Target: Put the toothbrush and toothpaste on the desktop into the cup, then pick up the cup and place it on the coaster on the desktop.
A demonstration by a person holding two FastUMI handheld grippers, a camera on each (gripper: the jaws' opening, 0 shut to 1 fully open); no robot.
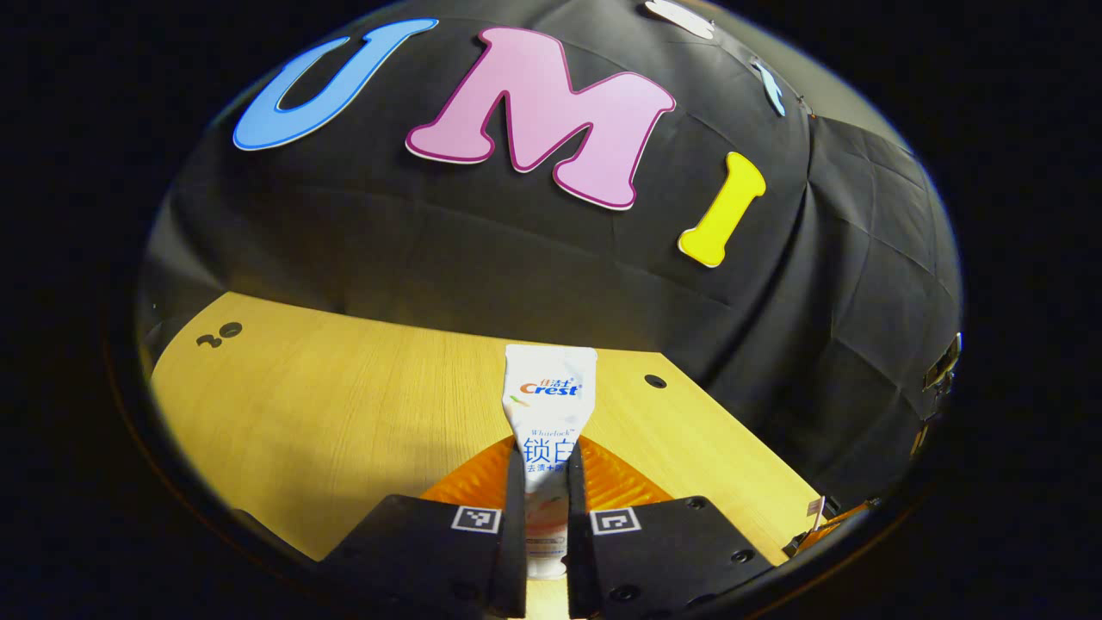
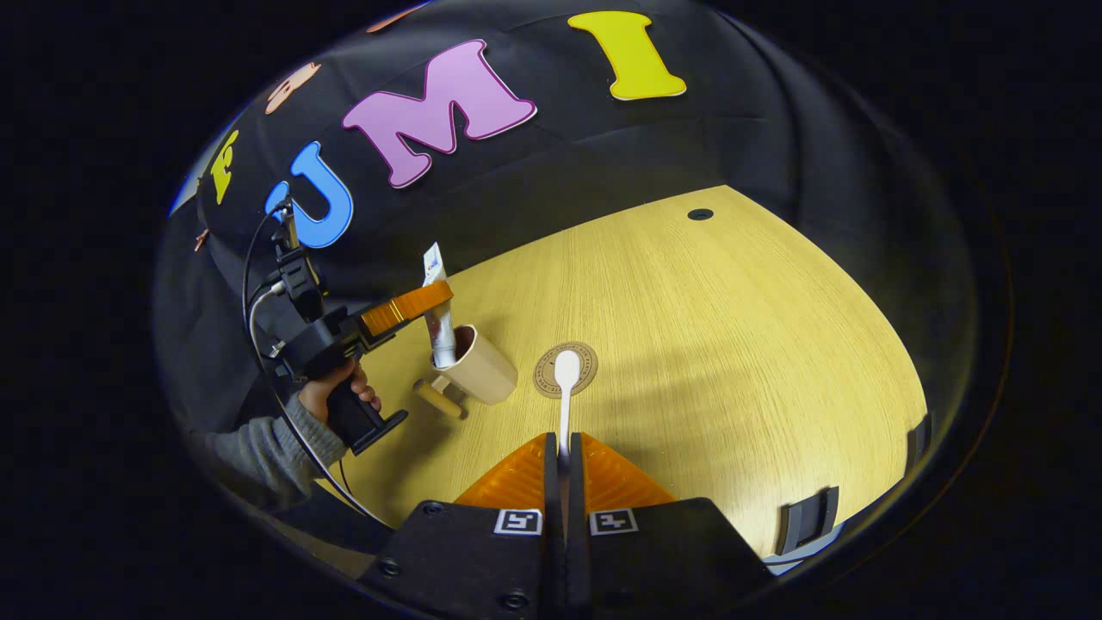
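Left gripper (image 1: pixel 546 517) clamps the white toothpaste tube (image 1: pixel 547 413), lower end inside the beige cup (image 2: pixel 479 365); right gripper (image 2: pixel 564 482) grips the white toothbrush (image 2: pixel 566 387); round brown coaster (image 2: pixel 585 372) unoccupied.

Left gripper (image 1: pixel 546 482) jaws clamped, held level in a hand (image 2: pixel 337 392), right gripper (image 2: pixel 564 469) jaws clamped

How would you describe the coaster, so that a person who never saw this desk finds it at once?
Start on the wooden desktop and find the beige cup holding the toothpaste. Just right of the cup in the right gripper view lies the coaster, a flat round brownish disc with a printed ring, unlike its upright neighbour.
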